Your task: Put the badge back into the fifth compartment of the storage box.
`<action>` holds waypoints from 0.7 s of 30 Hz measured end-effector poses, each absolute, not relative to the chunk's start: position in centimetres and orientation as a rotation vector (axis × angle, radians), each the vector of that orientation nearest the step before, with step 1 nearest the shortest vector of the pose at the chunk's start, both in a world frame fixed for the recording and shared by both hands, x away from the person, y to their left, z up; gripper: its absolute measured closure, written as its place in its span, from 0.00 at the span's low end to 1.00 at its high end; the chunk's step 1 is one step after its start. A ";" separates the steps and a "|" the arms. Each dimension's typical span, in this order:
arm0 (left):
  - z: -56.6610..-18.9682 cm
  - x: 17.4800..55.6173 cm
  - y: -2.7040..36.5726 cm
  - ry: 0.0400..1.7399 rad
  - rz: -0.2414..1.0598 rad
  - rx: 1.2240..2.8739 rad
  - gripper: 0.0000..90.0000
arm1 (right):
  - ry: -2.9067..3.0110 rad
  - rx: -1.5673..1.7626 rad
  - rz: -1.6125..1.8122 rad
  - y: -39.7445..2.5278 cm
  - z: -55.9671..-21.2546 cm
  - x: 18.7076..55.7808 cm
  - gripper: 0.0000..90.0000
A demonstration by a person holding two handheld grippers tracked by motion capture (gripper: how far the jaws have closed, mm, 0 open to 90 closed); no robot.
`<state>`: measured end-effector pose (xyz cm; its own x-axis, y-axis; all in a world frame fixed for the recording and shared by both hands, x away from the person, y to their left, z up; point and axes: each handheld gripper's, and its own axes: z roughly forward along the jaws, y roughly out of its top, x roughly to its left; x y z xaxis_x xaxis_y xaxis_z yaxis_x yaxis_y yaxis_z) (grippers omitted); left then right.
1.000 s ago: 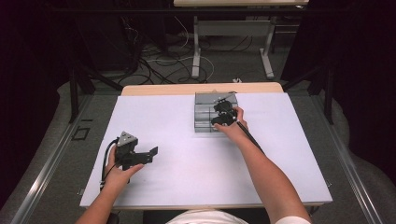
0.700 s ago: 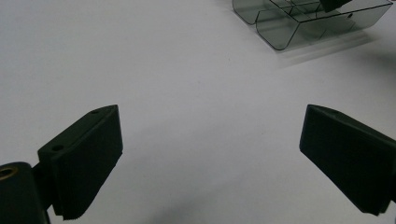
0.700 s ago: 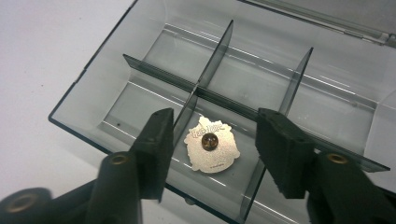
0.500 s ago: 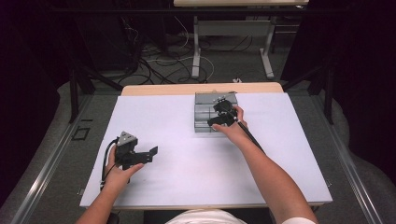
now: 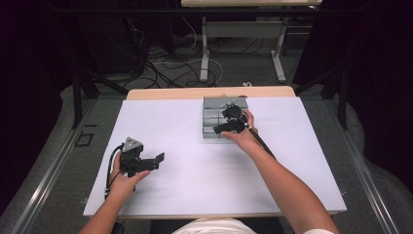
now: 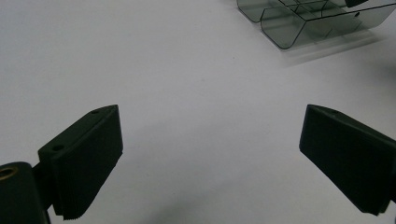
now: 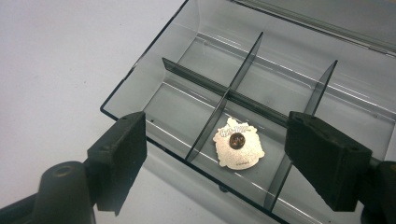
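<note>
A clear smoky plastic organiser box (image 5: 214, 117) with dividers lies open at the far middle of the white table; in the left gripper view the box (image 6: 308, 21) sits top right. A silver pin badge (image 7: 238, 143) lies back-up in the near middle compartment of the box (image 7: 187, 53). My right gripper (image 5: 225, 127) hovers over the box, open, and its jaws straddle the badge from above (image 7: 215, 156) with nothing between them. My left gripper (image 5: 157, 161) rests low over the bare table at the left, open wide and empty (image 6: 210, 158).
White sheet (image 5: 195, 185) covers the table, with a wooden edge (image 5: 170, 92) at the far side. Beyond it are table legs and cables (image 5: 165, 63) on the floor. Metal rails (image 5: 53, 170) run along both sides.
My right gripper has shifted slightly over the box. The left gripper has stayed in place.
</note>
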<state>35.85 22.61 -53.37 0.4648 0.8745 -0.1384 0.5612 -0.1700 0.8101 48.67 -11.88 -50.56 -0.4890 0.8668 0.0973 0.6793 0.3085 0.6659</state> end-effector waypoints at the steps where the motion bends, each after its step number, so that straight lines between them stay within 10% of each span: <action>1: -53.4 35.9 22.6 1.208 0.460 1.856 0.07 | 2.301 1.398 0.957 -11.9 -50.5 48.6 0.23; 21: -53.2 35.5 22.6 1.191 0.466 1.850 0.07 | 2.269 1.406 0.959 -14.4 -48.7 46.2 0.16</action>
